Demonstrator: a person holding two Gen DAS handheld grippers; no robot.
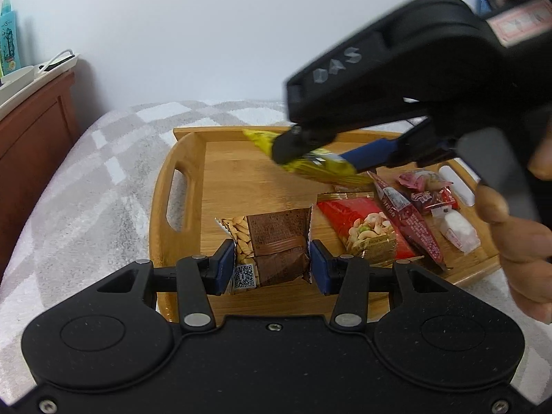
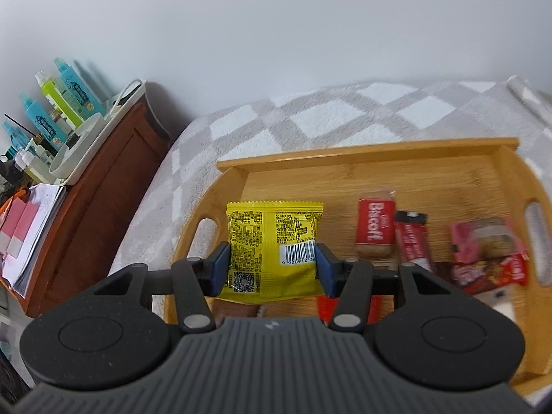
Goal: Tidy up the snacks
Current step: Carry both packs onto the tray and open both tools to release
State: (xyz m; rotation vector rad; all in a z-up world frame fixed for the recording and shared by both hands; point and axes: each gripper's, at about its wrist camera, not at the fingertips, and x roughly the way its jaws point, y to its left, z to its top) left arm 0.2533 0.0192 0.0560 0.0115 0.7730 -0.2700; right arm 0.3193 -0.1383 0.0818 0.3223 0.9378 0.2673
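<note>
A: What did we have in the left gripper (image 1: 272, 262)?

B: Its blue pads (image 1: 224, 262) pinched a brown peanut packet (image 1: 272, 241) by both side edges, over the near part of the wooden tray (image 1: 186, 158), at about six o'clock on it.

A: And the right gripper (image 2: 272, 269)?

B: We clamped a yellow snack packet (image 2: 272, 241) between its pads, barcode toward us, above the tray's left half, near nine o'clock. From the left wrist, that packet hung at twelve o'clock.

A: What lay in the tray?

B: A red nut packet (image 1: 362, 220), a Biscoff biscuit (image 2: 375, 227), a dark red stick (image 1: 407, 217) and pink sweets (image 1: 427, 186), around three o'clock. The tray sat on a checked grey blanket (image 2: 310, 114).
</note>
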